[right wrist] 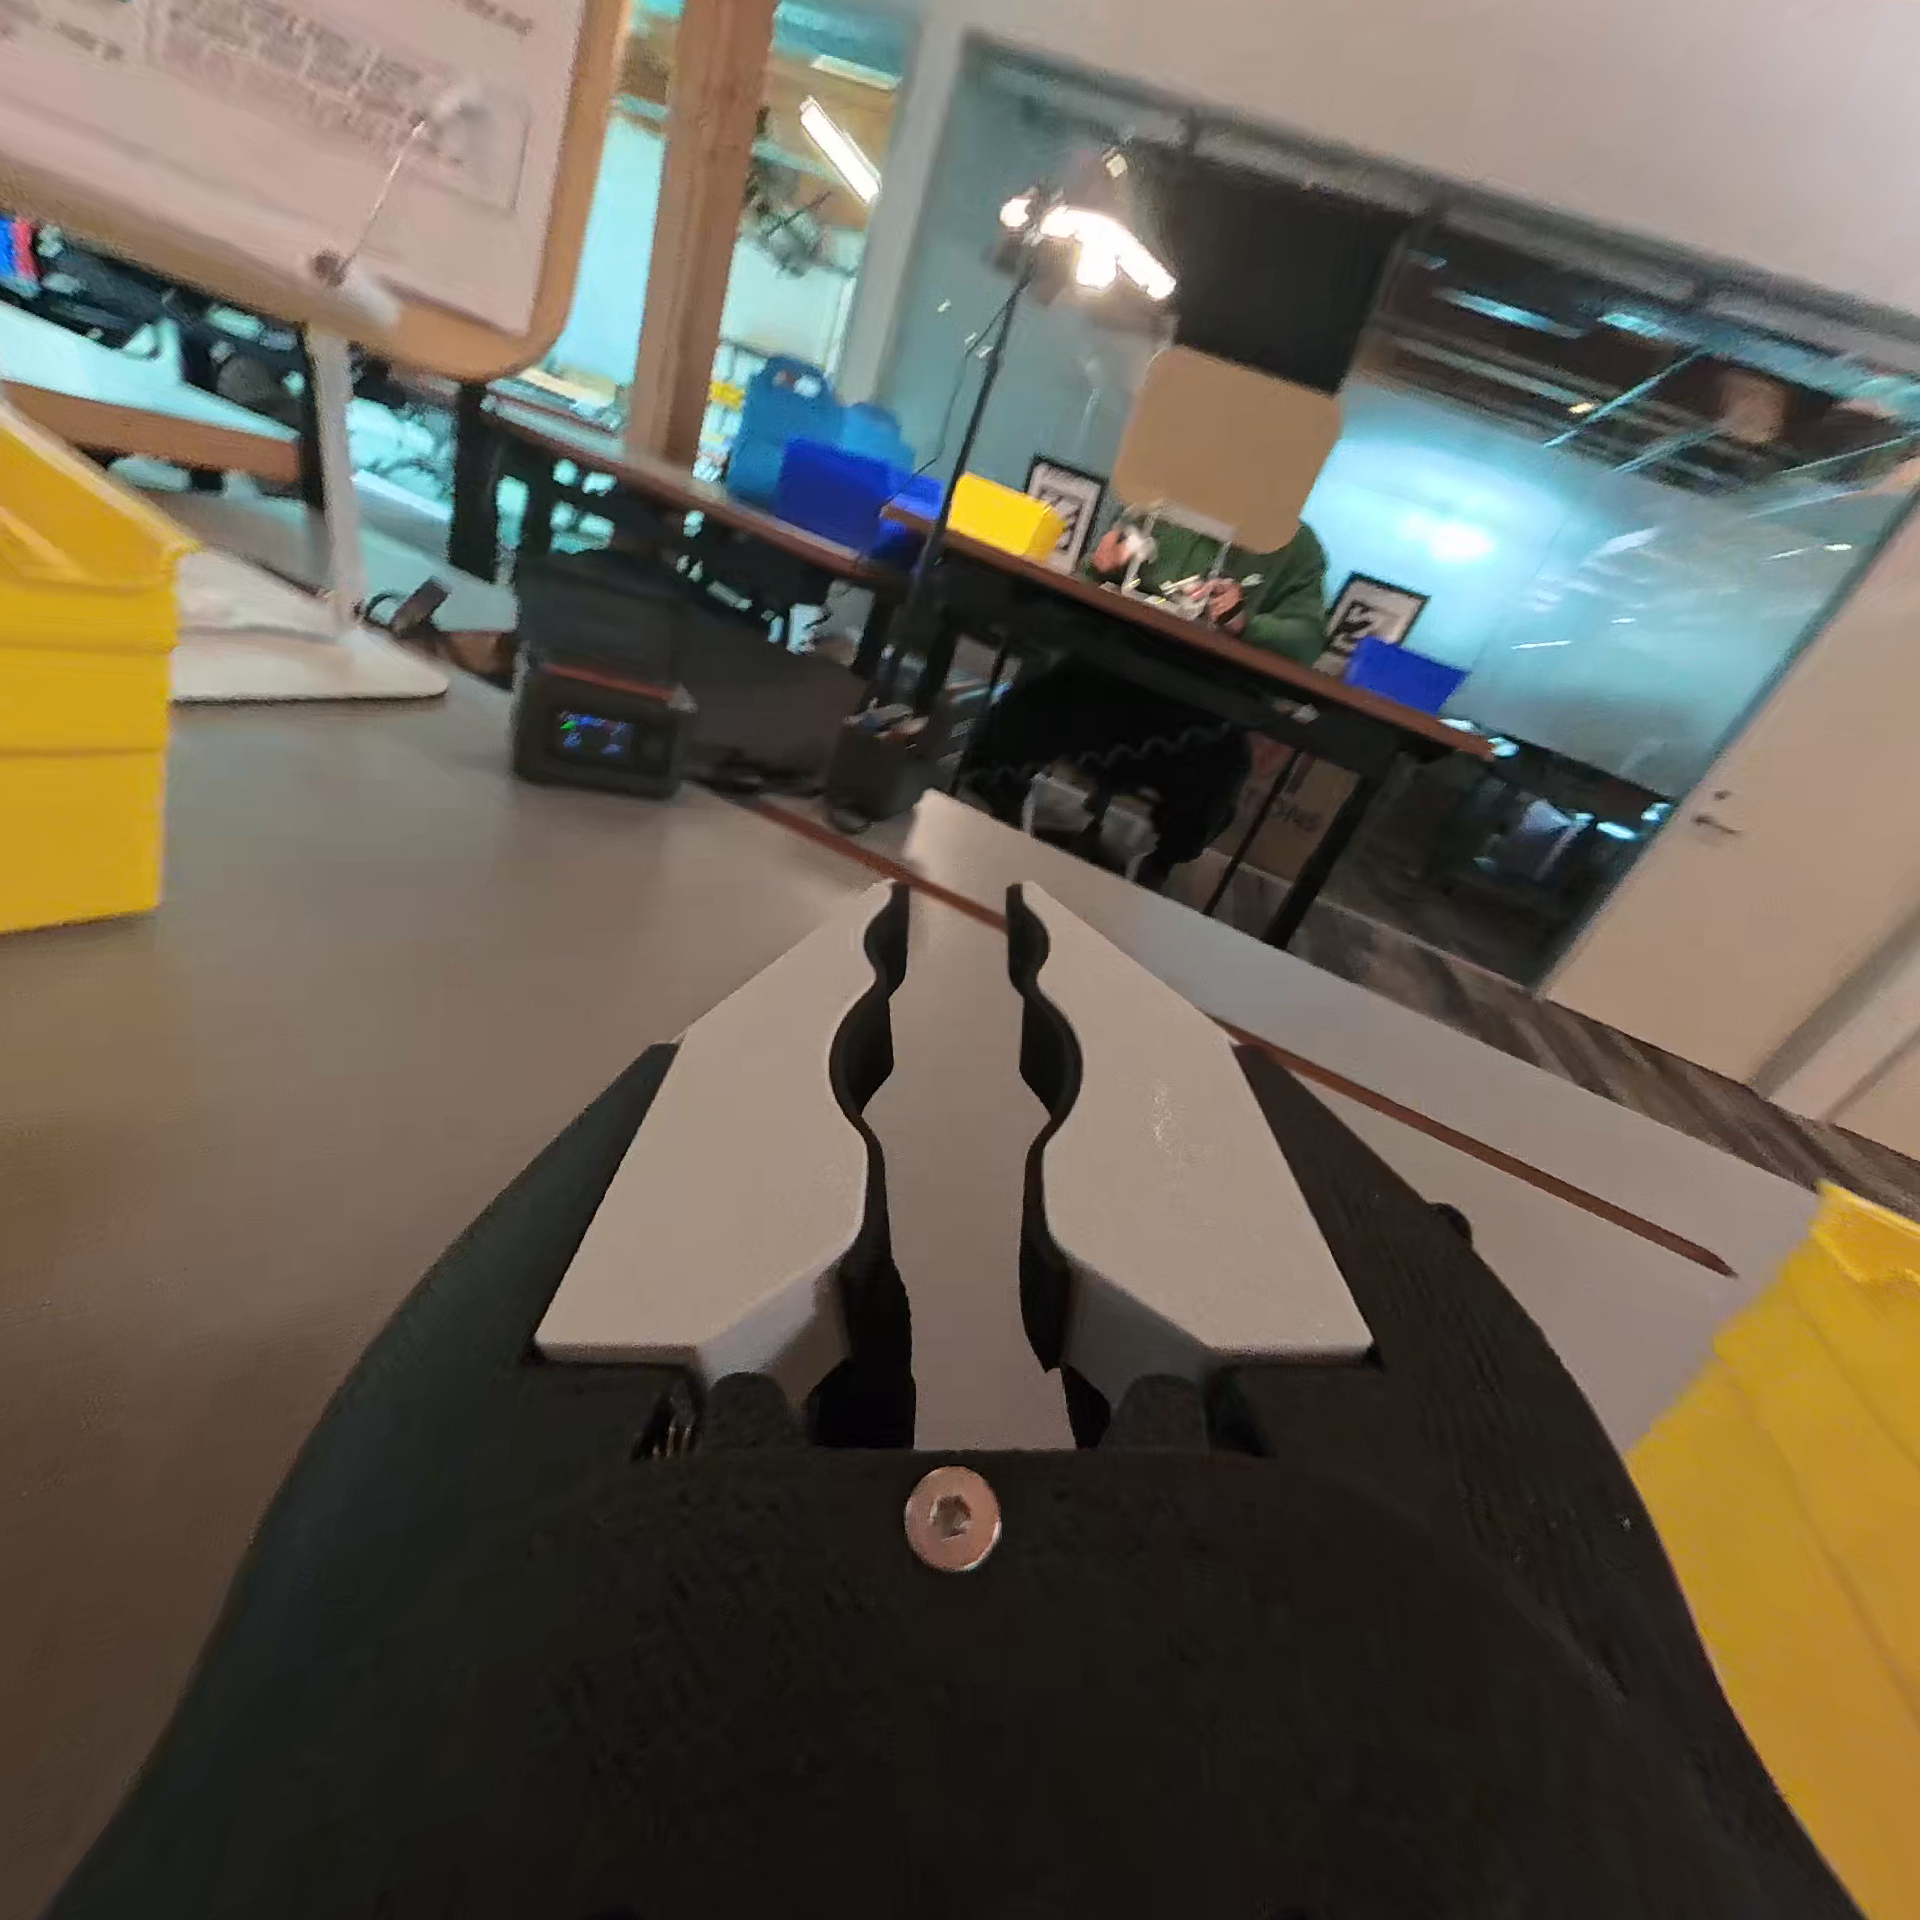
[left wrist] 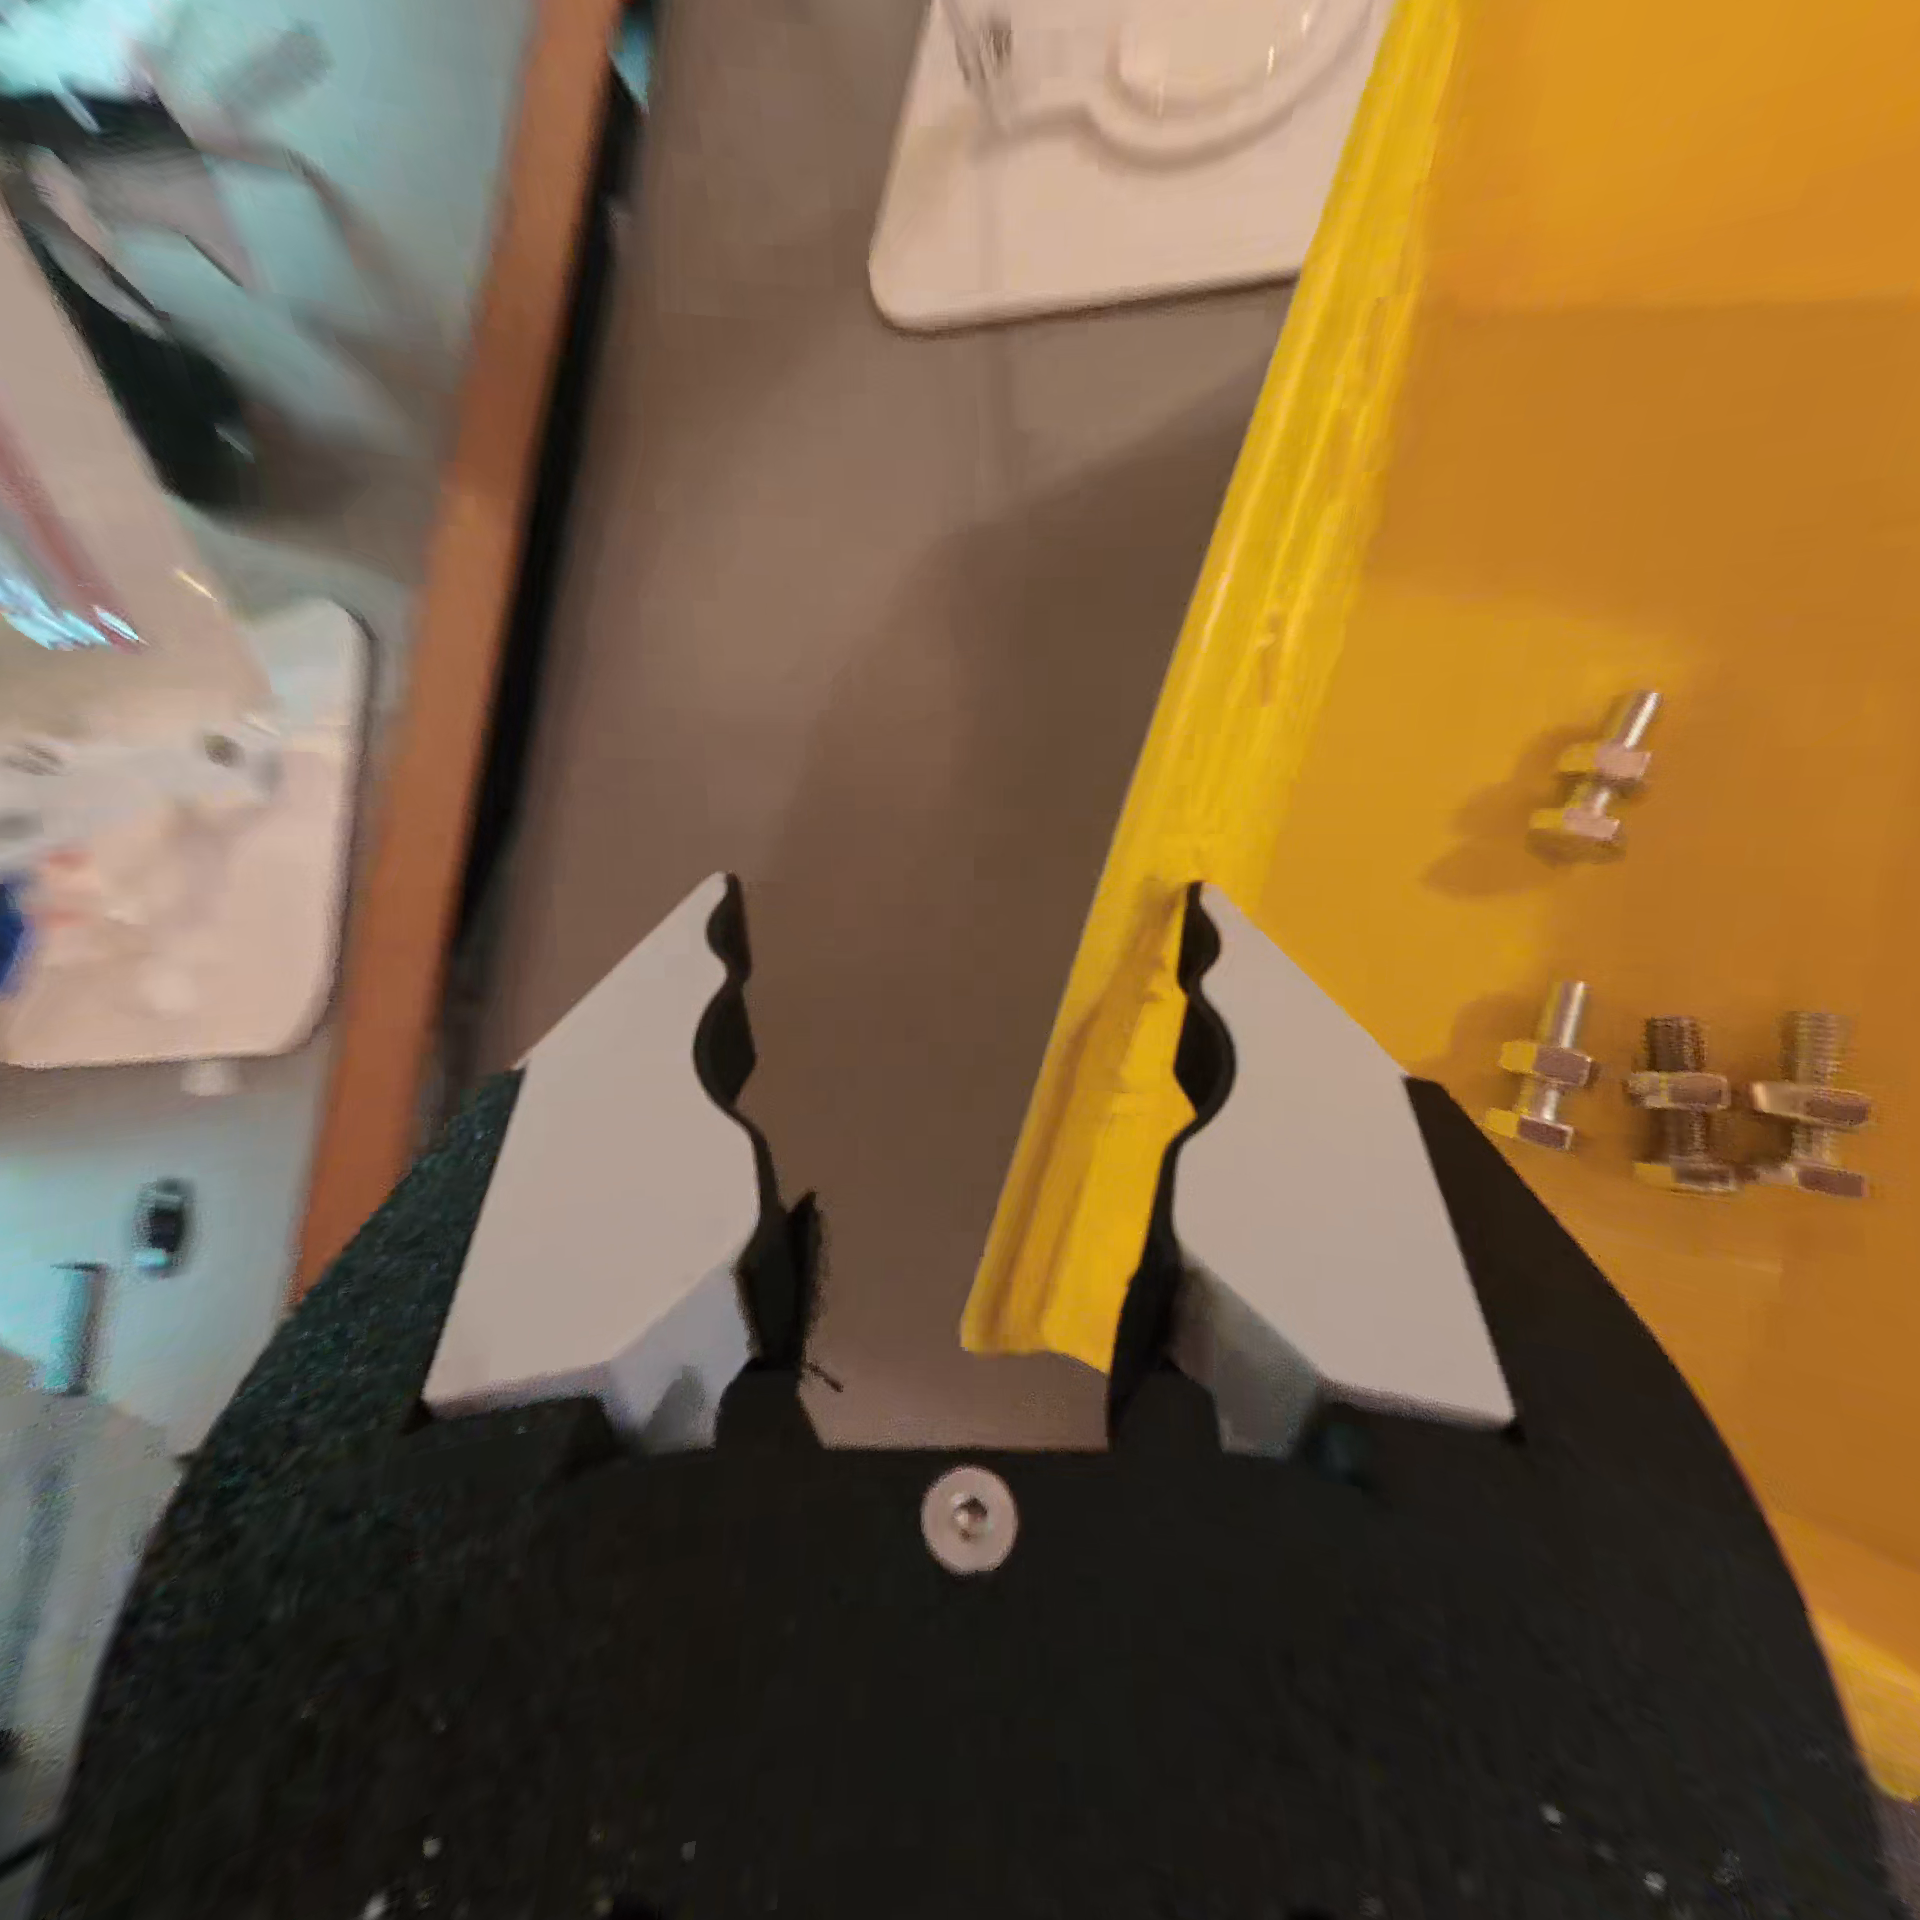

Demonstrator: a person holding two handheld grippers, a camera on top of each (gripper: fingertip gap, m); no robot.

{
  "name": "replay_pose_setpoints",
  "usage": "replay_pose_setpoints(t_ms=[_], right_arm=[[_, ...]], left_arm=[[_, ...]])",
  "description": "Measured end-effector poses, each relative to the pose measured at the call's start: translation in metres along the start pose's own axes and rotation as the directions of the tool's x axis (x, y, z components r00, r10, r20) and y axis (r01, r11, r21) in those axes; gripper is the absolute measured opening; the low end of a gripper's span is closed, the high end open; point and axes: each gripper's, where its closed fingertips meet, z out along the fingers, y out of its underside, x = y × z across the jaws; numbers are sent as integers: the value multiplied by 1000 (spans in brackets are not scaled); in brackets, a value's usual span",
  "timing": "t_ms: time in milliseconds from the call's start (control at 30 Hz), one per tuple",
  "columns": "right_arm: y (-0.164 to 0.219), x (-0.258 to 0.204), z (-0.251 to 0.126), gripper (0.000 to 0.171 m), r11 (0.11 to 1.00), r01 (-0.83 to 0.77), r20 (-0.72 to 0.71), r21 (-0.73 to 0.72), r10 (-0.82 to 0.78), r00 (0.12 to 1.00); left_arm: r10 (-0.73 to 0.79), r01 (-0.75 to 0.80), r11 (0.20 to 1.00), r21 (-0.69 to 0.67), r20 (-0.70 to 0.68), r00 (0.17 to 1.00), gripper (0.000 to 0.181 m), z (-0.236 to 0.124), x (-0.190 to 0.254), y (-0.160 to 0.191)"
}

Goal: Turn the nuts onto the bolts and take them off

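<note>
The left tool hangs wide open and empty above the grey tabletop, at the rim of a yellow tray. Four bolts, each with a nut threaded on its shaft, lie on the tray floor: three in a row just beside the tool's right finger, a fourth a little beyond them. The right tool, held low over the same tabletop, is parted by a narrow gap and grips nothing; yellow bins stand to either side, and a seated person works at a far table.
</note>
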Motion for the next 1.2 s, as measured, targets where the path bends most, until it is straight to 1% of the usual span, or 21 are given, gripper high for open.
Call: replay_pose_setpoints(t_ms=[67, 100, 133, 167, 233, 300, 433, 500, 567, 633, 733, 767, 867, 900, 967, 1033, 1100, 1133, 1167, 1200], right_arm=[[1, 14, -7, 17, 999, -30, -52, 23, 31, 998], [3, 17, -9, 17, 999, -46, -59, 24, 48, 997], [3, 18, -11, 17, 998, -60, -58, 27, 61, 996], [3, 19, -12, 17, 997, -71, -56, 32, 72, 996], [2, 19, -13, 17, 996, -78, -51, 38, 80, 995], [2, 17, -12, 17, 997, -68, -44, 36, 70, 997], [1, 8, -11, 17, 999, -11, -22, 35, 12, 1000], [1, 3, -11, 17, 999, 23, -8, 32, -23, 1000], [1, -2, -10, 17, 998, 56, 5, 29, -56, 998], [1, -6, -9, 17, 996, 87, 16, 27, -87, 996], [2, -12, -9, 17, 992, 124, 32, 26, -125, 992], [2, -14, -9, 16, 991, 133, 37, 26, -134, 990], [3, -17, -8, 17, 988, 155, 46, 23, -156, 987], [3, -17, -8, 17, 987, 158, 47, 22, -158, 986], [3, -17, -8, 16, 990, 140, 58, 20, -141, 988], [-3, -23, -11, 17, 995, 88, 122, 38, -92, 988], [-16, -41, -18, 18, 998, -14, 277, 64, -5, 961], [-26, -53, -26, 17, 993, -90, 380, 79, 53, 924], [-38, -66, -36, 17, 980, -182, 495, 84, 118, 861], [-51, -76, -47, 18, 956, -284, 602, 72, 185, 777]], left_arm=[[79, -84, 992, 97, 54, 995, 57, -15, 8, -25], [131, -134, 981, 142, 30, 991, 47, -21, 21, -36], [190, -182, 967, 177, -30, 981, 40, -25, 41, -43], [241, -213, 955, 206, -120, 963, 36, -27, 65, -47], [296, -232, 946, 228, -312, 903, 35, -24, 110, -47], [279, -223, 957, 187, -367, 888, 33, -8, 127, -44], [179, -195, 981, 17, -477, 861, 32, 25, 146, -19], [130, -171, 985, -37, -500, 856, 30, 34, 148, -11], [112, -174, 981, -80, -496, 861, 30, 41, 147, -4], [113, -183, 978, -100, -484, 868, 28, 46, 145, 1], [90, -162, 982, -101, -504, 859, 22, 46, 147, 1], [88, -159, 983, -97, -512, 855, 17, 46, 148, 1], [106, -177, 980, -88, -520, 847, 16, 44, 148, 1], [132, -189, 980, -62, -511, 849, 16, 42, 148, -2], [171, -172, 984, 43, -489, 855, 16, 30, 147, -23], [230, -127, 963, 239, -477, 848, 15, -1, 154, -60], [335, -105, 876, 470, -437, 835, 15, -46, 169, -98], [397, -109, 814, 571, -409, 822, 16, -69, 181, -113], [456, -121, 751, 649, -377, 806, 16, -91, 195, -122], [529, -159, 687, 709, -337, 779, 16, -109, 212, -127]])
